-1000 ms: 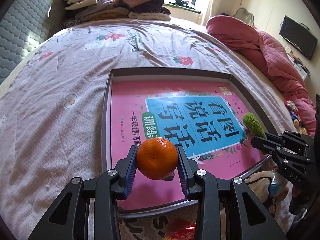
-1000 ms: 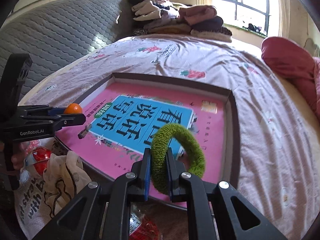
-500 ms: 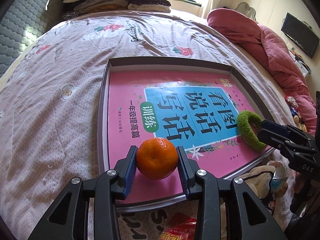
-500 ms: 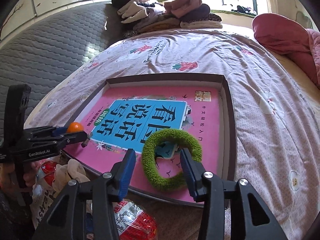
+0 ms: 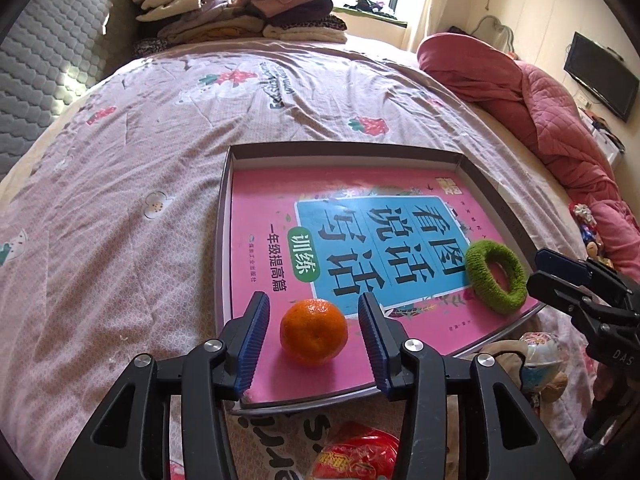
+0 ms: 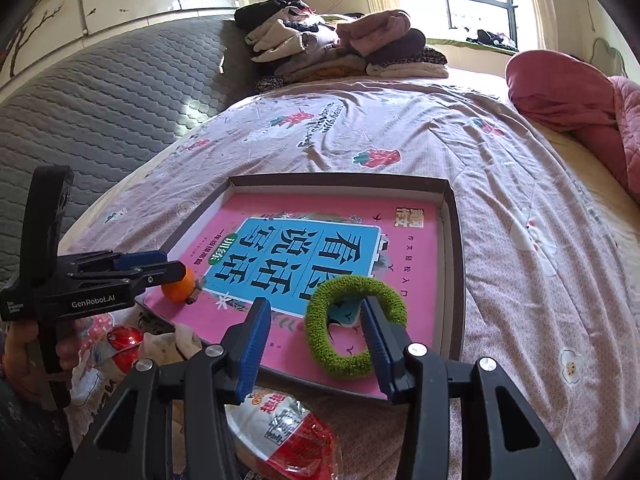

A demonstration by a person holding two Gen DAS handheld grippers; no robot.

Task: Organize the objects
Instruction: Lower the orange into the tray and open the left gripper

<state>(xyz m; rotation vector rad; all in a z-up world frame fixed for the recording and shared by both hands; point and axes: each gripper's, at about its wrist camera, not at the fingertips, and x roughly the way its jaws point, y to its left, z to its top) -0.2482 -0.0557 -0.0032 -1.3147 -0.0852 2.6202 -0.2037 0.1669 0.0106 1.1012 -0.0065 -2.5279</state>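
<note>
A shallow grey tray (image 5: pixel 344 150) lies on the bed with a pink book (image 5: pixel 272 200) flat inside it. An orange (image 5: pixel 313 331) rests on the book's near corner, between the fingers of my left gripper (image 5: pixel 313 299). Its jaws are opening and a gap shows on each side of the fruit. A green fuzzy ring (image 6: pixel 344 364) lies flat on the book near the tray's front right. My right gripper (image 6: pixel 315 302) hangs open just above the ring, its right finger over the ring's hole. From the right wrist view the orange (image 6: pixel 176 290) sits under the left gripper (image 6: pixel 174 266).
Red-and-white snack packets (image 6: pixel 280 436) and a small plush toy (image 5: pixel 532 364) lie below the tray's front edge. Folded clothes (image 5: pixel 240 12) are stacked at the far end of the bed. A red quilt (image 5: pixel 540 108) is bunched on the right, and a grey padded headboard (image 6: pixel 100 100) lines the left.
The left jaws have parted from the orange, which now sits on the book. The right gripper let go of the green ring, which dropped flat, and then lifted slightly.
</note>
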